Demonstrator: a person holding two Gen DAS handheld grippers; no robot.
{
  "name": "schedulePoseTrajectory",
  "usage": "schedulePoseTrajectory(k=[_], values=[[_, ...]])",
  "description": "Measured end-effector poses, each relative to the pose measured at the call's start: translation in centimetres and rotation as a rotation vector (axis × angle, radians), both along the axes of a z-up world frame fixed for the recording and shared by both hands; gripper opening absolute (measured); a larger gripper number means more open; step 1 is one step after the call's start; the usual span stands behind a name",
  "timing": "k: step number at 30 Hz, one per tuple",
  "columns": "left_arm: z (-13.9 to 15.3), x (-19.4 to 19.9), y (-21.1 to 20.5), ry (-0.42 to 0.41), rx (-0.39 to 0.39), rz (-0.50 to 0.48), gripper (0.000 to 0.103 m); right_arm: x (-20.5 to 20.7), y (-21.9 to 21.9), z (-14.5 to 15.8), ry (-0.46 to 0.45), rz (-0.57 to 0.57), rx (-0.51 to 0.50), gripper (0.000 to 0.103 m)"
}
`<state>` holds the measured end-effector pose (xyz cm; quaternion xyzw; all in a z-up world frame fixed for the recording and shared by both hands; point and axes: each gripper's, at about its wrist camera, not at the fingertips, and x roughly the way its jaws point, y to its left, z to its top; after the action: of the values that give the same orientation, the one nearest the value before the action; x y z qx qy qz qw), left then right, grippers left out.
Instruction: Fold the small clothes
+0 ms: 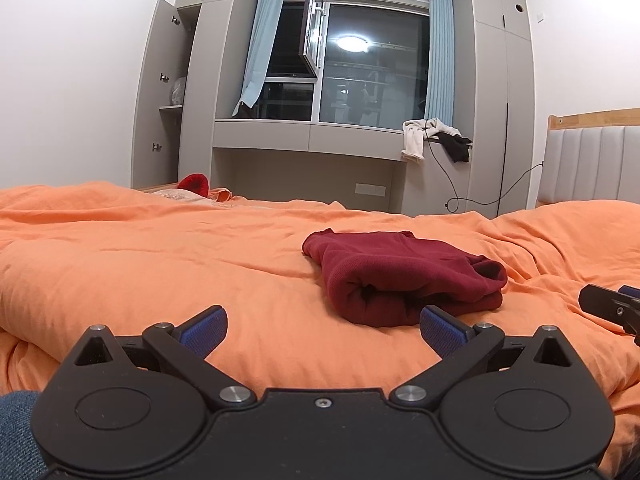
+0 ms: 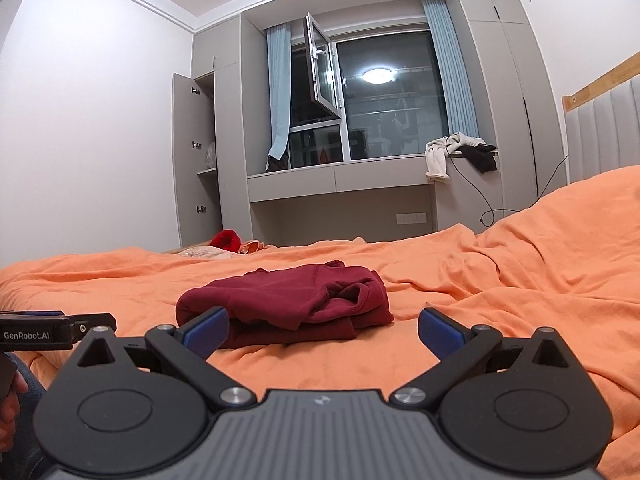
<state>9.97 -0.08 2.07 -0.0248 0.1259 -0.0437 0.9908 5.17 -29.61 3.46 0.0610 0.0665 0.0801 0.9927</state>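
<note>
A dark red garment (image 1: 404,276) lies folded into a thick bundle on the orange duvet (image 1: 160,264); it also shows in the right wrist view (image 2: 288,300). My left gripper (image 1: 324,330) is open and empty, low over the duvet, just in front and left of the bundle. My right gripper (image 2: 322,330) is open and empty, just in front of the bundle, with its left fingertip (image 2: 208,326) near the bundle's front edge. Each gripper shows at the edge of the other's view: the right one (image 1: 612,306) and the left one (image 2: 52,328).
The orange duvet (image 2: 520,280) is rumpled, with raised folds at the right. A red item (image 1: 195,184) lies at the bed's far side. A padded headboard (image 1: 588,164) stands right. Grey cabinets and a window bench with clothes (image 1: 436,138) and a cable line the far wall.
</note>
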Motion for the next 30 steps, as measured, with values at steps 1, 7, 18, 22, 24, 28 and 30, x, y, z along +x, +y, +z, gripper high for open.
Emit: schedulePoseTrajectory(k=[1,7,18,22,24,28,30], values=[[-0.05,-0.03,0.06,0.001,0.000,0.001,0.102,0.01,-0.01,0.00,0.001,0.000,-0.001,0.103],[0.10,0.26,-0.15,0.006,0.002,0.001,0.102,-0.06,-0.04,-0.15,0.003,0.003,-0.005,0.103],[0.13,0.31,-0.18,0.006,0.003,0.001,0.102,-0.12,-0.05,-0.19,0.003,0.004,-0.005,0.103],[0.12,0.31,-0.18,0.006,0.004,0.001,0.102,-0.13,-0.05,-0.17,0.003,0.002,-0.005,0.103],[0.13,0.31,-0.18,0.006,0.003,0.001,0.102,-0.12,-0.08,-0.22,0.003,0.003,-0.005,0.103],[0.13,0.31,-0.19,0.006,0.003,0.001,0.102,-0.13,-0.09,-0.22,0.004,0.003,-0.005,0.103],[0.13,0.31,-0.19,0.007,0.004,0.001,0.102,-0.12,-0.10,-0.21,0.004,0.003,-0.005,0.103]])
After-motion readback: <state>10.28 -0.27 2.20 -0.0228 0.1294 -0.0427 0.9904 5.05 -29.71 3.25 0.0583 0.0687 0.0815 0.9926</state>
